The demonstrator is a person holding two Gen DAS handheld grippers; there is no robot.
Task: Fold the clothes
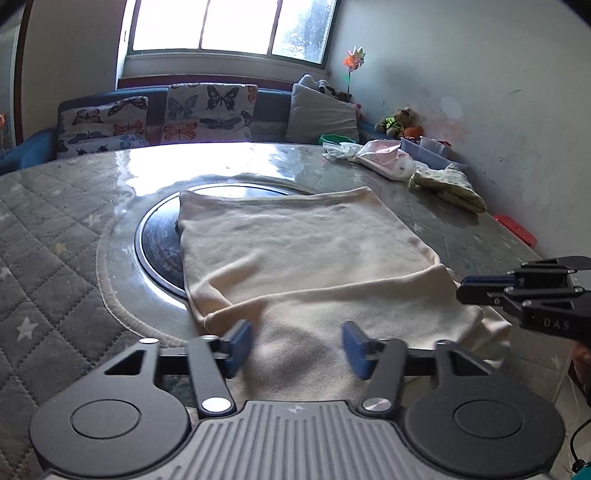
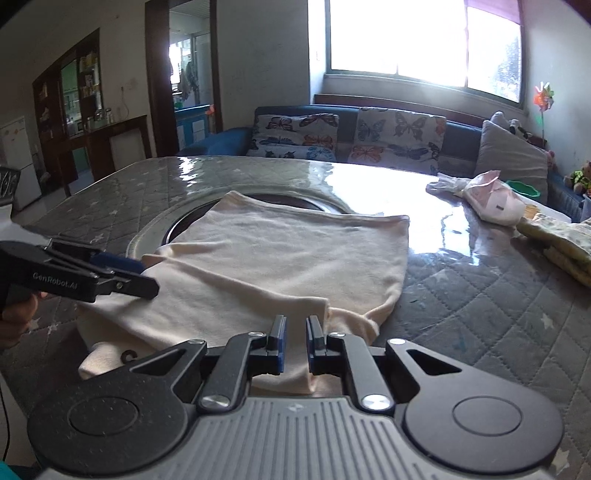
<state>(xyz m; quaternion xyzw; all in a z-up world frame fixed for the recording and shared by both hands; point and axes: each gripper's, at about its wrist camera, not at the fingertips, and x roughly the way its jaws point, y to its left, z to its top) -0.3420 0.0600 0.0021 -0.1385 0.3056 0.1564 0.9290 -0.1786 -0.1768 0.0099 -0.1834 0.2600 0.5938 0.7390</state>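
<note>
Cream garment [image 1: 306, 266], partly folded, spread flat on a grey quilted table [image 1: 55, 266] under a glossy clear cover, its far edge lying over a dark round inset plate [image 1: 159, 240] at the table's middle. Near edge doubled back in a thick fold toward the cameras.

Left gripper [image 1: 297, 349] low over the near fold, blue-padded fingers [image 1: 238, 347] wide apart, cloth showing between them, nothing pinched. Right gripper [image 2: 295, 341] at the garment's near right corner, fingers [image 2: 279, 339] nearly together with a narrow gap; fabric visible in that gap, but impossible to tell whether actually pinched.

Further right on the table: pink-and-white bundle [image 2: 491, 201] and a folded yellow-green cloth [image 1: 450, 186], well apart from the garment. Beyond the table, a blue sofa with butterfly cushions [image 2: 400, 138] beneath a bright window [image 1: 229, 26].
</note>
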